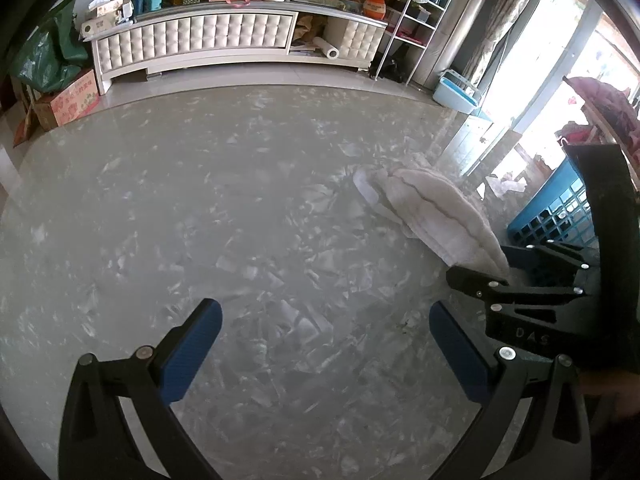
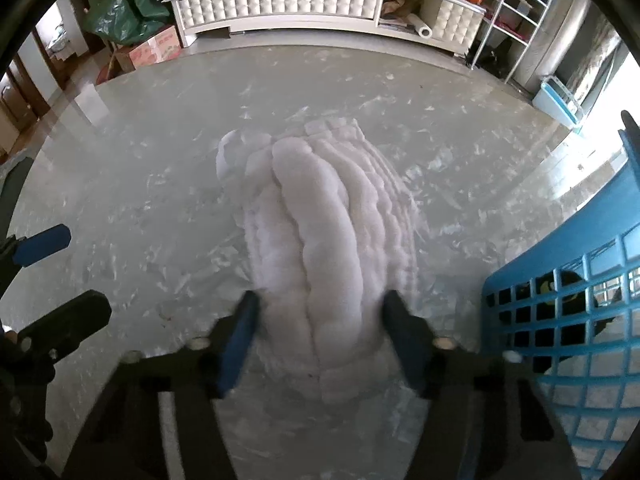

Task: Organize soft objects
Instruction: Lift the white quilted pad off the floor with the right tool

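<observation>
White fluffy cloth (image 2: 320,248) | blue basket (image 2: 568,300) just right | marbled table (image 2: 160,140)

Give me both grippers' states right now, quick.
Left gripper: open, nothing between its fingers.
Right gripper: closed on the near end of the white fluffy cloth on the table.

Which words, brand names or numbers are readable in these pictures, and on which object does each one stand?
"DAS": raised letters on the right gripper body, seen by the left camera.
Cardboard box: red print, too blurred to read.
Packets on the white cabinet: print too small to read.
Nothing else carries readable text.
</observation>
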Available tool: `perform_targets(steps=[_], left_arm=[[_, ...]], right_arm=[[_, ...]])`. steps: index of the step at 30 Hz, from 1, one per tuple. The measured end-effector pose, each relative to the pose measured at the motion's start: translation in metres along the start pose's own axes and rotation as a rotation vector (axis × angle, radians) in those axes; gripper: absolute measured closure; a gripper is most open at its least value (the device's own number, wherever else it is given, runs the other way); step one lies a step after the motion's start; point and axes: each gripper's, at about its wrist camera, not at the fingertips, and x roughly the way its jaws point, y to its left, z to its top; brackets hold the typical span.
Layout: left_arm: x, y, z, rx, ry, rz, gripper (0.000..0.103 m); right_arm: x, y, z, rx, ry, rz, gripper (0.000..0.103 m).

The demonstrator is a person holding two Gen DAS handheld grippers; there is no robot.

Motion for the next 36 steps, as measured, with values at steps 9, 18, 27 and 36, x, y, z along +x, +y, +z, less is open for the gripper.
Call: perform_targets(steps=[9,18,27,36], left_arm=[[-0.013,0.000,-0.001,-0.001,-0.013,0.004,0.000],[-0.046,-0.020,-0.015,0.038,-0.027,0.025,0.000],[-0.095,-0.047,-0.027,0.031,-0.055,0.003,0.000],[-0.161,-0.087,-0.039,0.080,-0.126,0.017,0.000]], right_arm=[[-0.007,0.012,-0.007,-0.066,-0.008,0.006,0.084],[-0.056,0.026,-0.032,-0.111,-0.066,0.085,0.085],[-0.126,0.017,-0.060,-0.128,-0.142,0.122,0.085],[-0.181,-0.004,-0.074,-0.116,-0.250,0.128,0.085]])
